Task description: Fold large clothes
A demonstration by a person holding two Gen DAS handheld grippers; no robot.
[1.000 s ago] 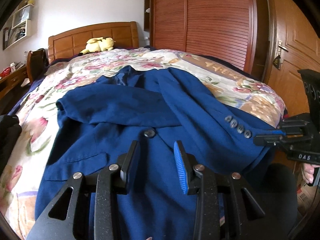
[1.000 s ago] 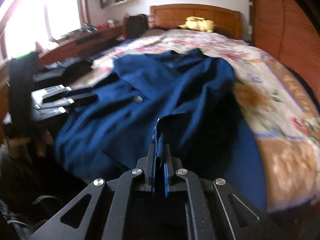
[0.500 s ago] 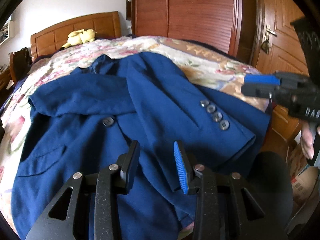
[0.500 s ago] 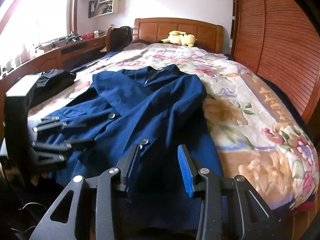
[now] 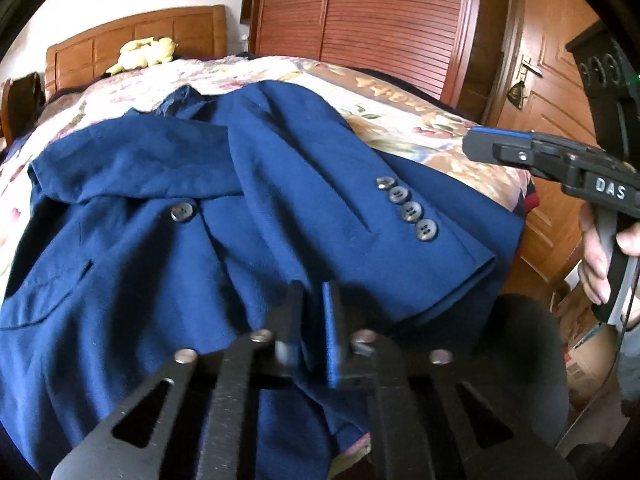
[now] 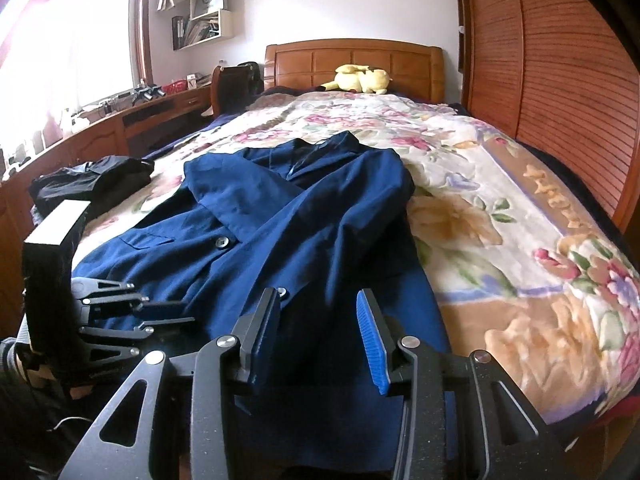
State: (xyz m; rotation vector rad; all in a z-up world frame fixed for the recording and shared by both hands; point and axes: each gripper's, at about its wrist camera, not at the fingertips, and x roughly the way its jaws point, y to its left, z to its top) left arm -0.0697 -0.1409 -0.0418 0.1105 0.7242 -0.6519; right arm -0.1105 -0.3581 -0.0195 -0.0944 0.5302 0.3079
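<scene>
A dark blue suit jacket [image 5: 168, 264] lies face up on the bed, both sleeves folded across its front; it also shows in the right wrist view [image 6: 304, 224]. The right sleeve's cuff with several buttons [image 5: 408, 212] lies near the foot edge. My left gripper [image 5: 314, 320] has its jaws nearly together on the jacket's bottom hem, blurred by motion. In the right wrist view the left gripper [image 6: 164, 316] sits at the hem. My right gripper [image 6: 320, 336] is open and empty above the jacket's lower right corner. It shows from the side in the left wrist view [image 5: 480, 144].
The bed has a floral cover [image 6: 500, 208] and a wooden headboard [image 6: 352, 60] with a yellow plush toy [image 6: 360, 78]. Folded black clothes [image 6: 92, 180] lie at the bed's left edge. A wooden wardrobe [image 5: 400, 20] and a door [image 5: 560, 80] stand to the right.
My right gripper let go of the right cuff, opened and pulled back. My left gripper moved down to the hem and its jaws closed in on the fabric.
</scene>
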